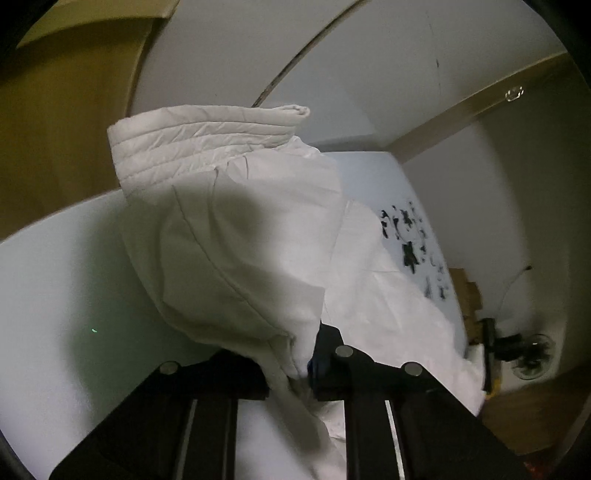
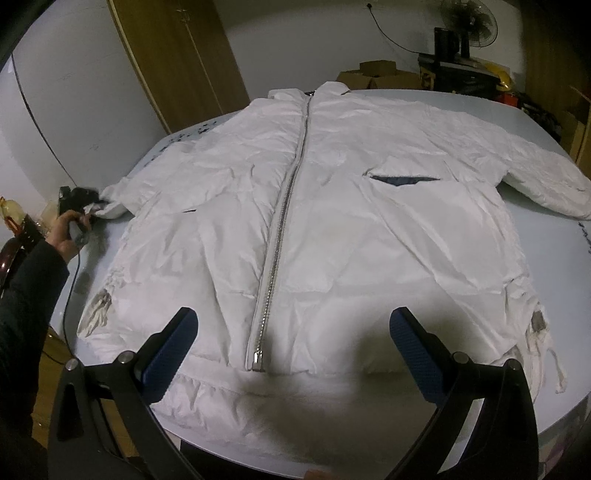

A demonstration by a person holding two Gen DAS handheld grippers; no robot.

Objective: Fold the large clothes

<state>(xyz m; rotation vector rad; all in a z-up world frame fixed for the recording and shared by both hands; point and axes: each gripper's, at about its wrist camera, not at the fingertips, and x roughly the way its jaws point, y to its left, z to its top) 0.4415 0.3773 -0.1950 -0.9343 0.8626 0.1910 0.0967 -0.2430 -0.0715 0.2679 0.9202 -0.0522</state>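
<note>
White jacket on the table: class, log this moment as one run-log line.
stage: sleeve grasp | left claw: shut on jacket sleeve cuff | right claw: open above hem | white jacket: flat, zipped, unfolded

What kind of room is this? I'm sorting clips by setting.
Probably a spare room at home, used for storage. A white jacket lies on a pale table; behind it stand cardboard boxes, a standing fan and a wooden wardrobe.

Tabletop (image 2: 461,99): pale, rounded at its edges, black marks near one rim.
Jacket (image 2: 332,229): white, zipped, spread front-up across the tabletop, sleeves reaching both sides.
</note>
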